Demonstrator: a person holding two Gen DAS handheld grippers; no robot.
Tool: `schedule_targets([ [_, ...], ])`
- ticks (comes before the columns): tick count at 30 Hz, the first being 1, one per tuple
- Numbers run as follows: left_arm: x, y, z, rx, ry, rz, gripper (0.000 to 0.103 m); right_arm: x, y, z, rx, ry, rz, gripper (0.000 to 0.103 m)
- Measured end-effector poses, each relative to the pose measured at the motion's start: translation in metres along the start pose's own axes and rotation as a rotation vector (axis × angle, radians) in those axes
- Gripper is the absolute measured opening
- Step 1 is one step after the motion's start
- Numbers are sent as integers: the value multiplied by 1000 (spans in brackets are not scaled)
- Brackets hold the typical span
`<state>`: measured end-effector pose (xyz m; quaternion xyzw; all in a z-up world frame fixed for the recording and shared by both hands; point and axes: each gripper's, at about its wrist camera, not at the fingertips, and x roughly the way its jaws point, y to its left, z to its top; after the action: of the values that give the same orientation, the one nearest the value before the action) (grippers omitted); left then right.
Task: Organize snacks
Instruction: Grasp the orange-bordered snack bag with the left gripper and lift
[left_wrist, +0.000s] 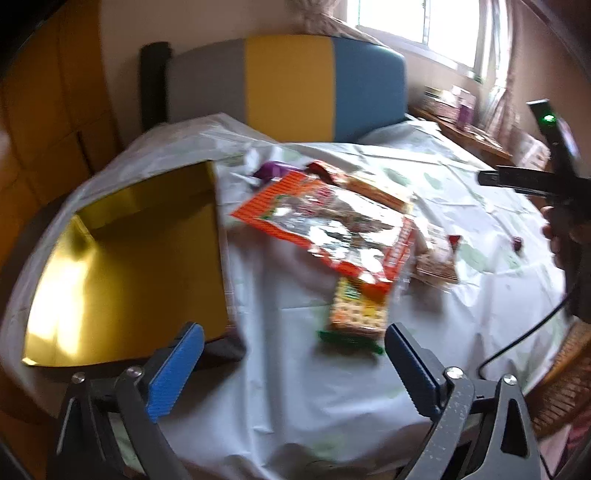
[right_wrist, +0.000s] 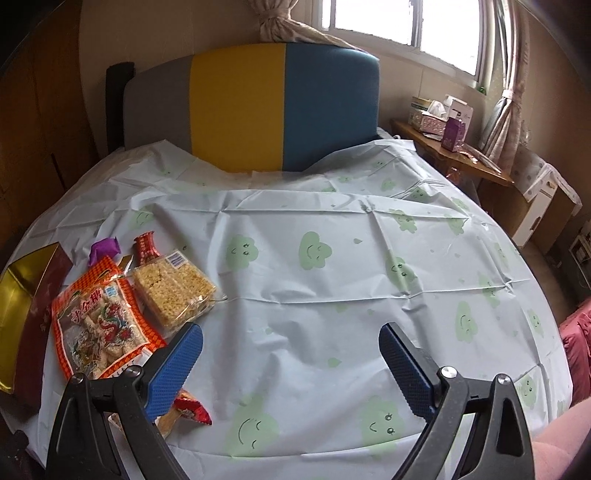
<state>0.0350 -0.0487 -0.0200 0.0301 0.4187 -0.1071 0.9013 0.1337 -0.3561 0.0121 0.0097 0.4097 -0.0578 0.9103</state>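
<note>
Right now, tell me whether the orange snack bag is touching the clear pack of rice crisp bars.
Touching. In the right wrist view the orange snack bag has its upper right edge against, and slightly overlapping, the clear pack of rice crisp bars, with no tablecloth showing between them.

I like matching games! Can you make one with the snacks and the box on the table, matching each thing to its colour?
Things:
1. box
2. big snack bag
3. rice cake pack
4. small twisted wrapper

Colours:
A. purple
B. shiny gold inside
C. pale yellow under clear wrap
D. orange with a clear window

Pairs: 1-B, 2-D, 3-C, 4-A
</note>
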Motion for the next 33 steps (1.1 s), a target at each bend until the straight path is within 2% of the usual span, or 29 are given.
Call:
schedule_targets([
  [4,14,-13,9,26,47,-87,83,3,3,-1,-16,17,8,98],
  [8,33,-19,29,-54,107,-155,68,4,6,-2,-28,25,15,98],
  [13,69,-19,50,-142,151,-152,67,2,7,-2,-28,19,20,98],
  [19,100,-12,57,-245,165,-145,79,1,6,-1,-26,14,24,98],
  [21,107,-7,56,-286,175,-149,79,1,6,0,-26,12,27,98],
  [24,112,-5,58,-319,143,-144,76,2,4,2,-22,11,30,98],
  [25,113,-6,60,-322,131,-157,67,3,4,2,-20,11,31,98],
  [26,114,-6,62,-324,128,-173,51,3,3,3,-18,12,32,98],
  [27,116,-5,64,-330,126,-181,46,4,3,3,-16,14,32,98],
  [28,118,-4,65,-341,119,-191,30,4,3,2,-14,16,32,98],
  [29,118,-2,66,-349,108,-193,10,4,3,2,-17,17,32,98],
  [31,113,2,70,-369,80,-213,3,5,5,2,-27,17,29,98],
  [33,101,1,77,-341,42,-229,0,6,7,1,-36,23,25,98],
])
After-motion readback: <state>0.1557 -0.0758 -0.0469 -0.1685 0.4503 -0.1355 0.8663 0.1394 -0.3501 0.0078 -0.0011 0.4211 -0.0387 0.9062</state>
